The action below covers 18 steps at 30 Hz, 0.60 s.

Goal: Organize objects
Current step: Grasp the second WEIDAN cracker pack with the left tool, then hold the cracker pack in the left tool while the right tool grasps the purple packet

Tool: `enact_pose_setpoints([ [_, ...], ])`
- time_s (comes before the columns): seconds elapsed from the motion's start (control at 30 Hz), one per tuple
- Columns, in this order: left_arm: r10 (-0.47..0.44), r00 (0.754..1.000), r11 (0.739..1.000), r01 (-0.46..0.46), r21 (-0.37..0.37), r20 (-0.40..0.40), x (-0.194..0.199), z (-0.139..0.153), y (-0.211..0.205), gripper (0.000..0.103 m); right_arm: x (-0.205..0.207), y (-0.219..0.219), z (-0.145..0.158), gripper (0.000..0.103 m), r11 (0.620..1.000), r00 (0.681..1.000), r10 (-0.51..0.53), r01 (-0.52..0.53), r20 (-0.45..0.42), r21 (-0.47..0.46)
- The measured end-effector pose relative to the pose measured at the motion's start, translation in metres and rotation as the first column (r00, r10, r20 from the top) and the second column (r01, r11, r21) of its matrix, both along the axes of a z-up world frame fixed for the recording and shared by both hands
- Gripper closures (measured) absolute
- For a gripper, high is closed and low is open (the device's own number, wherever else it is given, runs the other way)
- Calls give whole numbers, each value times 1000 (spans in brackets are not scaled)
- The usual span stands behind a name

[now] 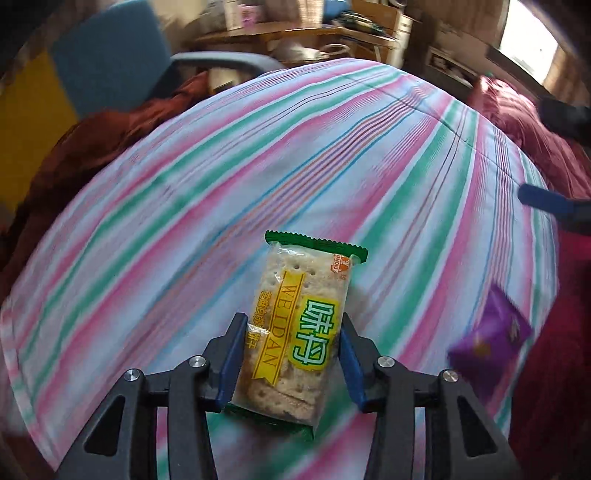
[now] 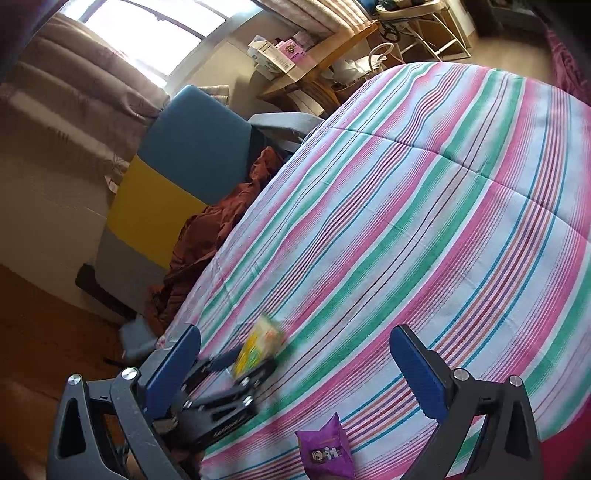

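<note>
Early in the tidy: left gripper (image 1: pixel 291 354) clamps the cracker packet (image 1: pixel 299 325) lifted just over the striped quilt (image 1: pixel 258 166), right gripper (image 2: pixel 295 369) gapes empty above the purple snack pouch (image 2: pixel 327 448), not yet picked up.

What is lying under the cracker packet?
Under the cracker packet only the striped quilt shows. The packet hides the fabric directly below it, and whether it rests on the quilt is unclear.

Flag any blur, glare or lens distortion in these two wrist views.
Left wrist: striped bedspread and purple snack packet motion-smeared, green-edged cracker packet sharp. Right wrist: mostly sharp, cracker packet blurred, window blown out. Both: fisheye bulges the bed.
</note>
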<state>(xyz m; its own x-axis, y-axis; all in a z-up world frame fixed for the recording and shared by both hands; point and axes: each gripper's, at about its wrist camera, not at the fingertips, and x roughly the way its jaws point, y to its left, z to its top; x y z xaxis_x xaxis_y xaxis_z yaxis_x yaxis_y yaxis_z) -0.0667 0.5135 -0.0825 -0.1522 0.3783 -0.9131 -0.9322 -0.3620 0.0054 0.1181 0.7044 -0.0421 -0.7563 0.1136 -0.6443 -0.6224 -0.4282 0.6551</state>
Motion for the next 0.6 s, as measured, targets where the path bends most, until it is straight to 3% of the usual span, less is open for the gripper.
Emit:
enact_pose_setpoints([
  [0.27, 237, 971, 971, -237, 34, 1, 28, 6, -130, 56, -20, -7, -8, 0, 997, 992, 69, -71, 106, 14],
  [0.4, 251, 968, 967, -249, 54, -23, 47, 6, -162, 56, -30, -8, -18, 0, 994, 980, 105, -103, 168, -22],
  [0.47, 251, 968, 966, -250, 66, -14, 53, 6, -176, 55, -36, -10, -30, 0, 985, 970, 156, -139, 188, -100],
  [0.6, 261, 965, 961, -261, 86, 12, 59, 5, -180, 55, -35, -20, -28, 0, 987, 946, 150, -128, 288, -94],
])
